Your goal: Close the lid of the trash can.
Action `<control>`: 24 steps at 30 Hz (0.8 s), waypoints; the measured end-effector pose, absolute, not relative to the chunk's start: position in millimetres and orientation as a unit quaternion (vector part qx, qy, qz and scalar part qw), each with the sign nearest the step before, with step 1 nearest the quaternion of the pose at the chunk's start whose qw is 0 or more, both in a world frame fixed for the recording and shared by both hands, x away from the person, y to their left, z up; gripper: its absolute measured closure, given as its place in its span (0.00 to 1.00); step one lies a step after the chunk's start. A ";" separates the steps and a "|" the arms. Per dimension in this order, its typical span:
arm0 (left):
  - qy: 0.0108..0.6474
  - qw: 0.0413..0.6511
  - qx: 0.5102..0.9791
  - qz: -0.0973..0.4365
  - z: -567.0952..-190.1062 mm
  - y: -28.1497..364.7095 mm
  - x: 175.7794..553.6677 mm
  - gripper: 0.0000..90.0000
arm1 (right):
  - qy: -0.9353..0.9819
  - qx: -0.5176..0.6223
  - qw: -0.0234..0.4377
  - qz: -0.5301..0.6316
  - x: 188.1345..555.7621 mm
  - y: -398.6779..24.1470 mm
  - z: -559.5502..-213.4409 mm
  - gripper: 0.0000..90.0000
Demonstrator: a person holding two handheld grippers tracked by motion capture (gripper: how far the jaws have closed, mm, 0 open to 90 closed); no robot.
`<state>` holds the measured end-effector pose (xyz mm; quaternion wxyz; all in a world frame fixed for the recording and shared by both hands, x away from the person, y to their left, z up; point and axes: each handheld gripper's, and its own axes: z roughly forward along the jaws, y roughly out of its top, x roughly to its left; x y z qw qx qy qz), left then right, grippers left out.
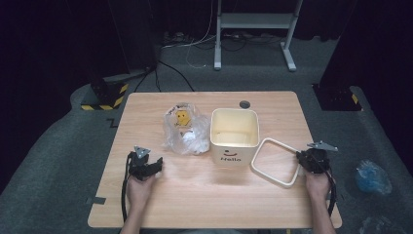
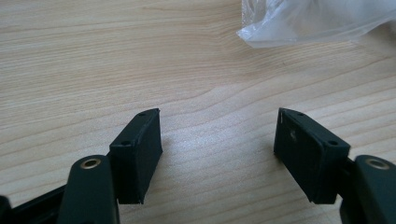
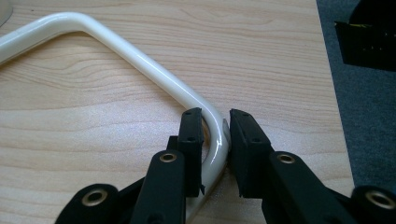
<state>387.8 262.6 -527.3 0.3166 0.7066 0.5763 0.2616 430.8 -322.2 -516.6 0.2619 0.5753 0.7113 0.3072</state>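
Observation:
A cream ring frame [image 1: 258,154] with rounded corners lies flat on the wooden table [image 1: 204,195], right of a cream bin [image 1: 233,155] marked "Hello". My right gripper [image 1: 304,158] sits at the ring's right corner. In the right gripper view the ring [image 3: 140,60] runs between the jaws of the right gripper [image 3: 215,116], and both pads touch it. A clear plastic bag [image 1: 185,129] with a yellow smiley lies left of the bin. My left gripper [image 1: 150,165] rests on the table below the bag, open with bare wood between its jaws [image 2: 217,126]; the bag's edge [image 2: 317,21] lies beyond them.
The table's right edge [image 3: 327,93] runs close to the right gripper, with grey carpet past it. A blue plastic bag [image 1: 372,176] lies on the floor at the right. A metal stand [image 1: 253,24] is behind the table. A round grommet [image 1: 244,104] sits at the table's back edge.

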 end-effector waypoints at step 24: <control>0.576 0.317 0.706 0.261 -527.3 262.7 387.8 0.36 | 0.712 0.545 0.270 0.350 417.5 -325.7 -487.0 0.85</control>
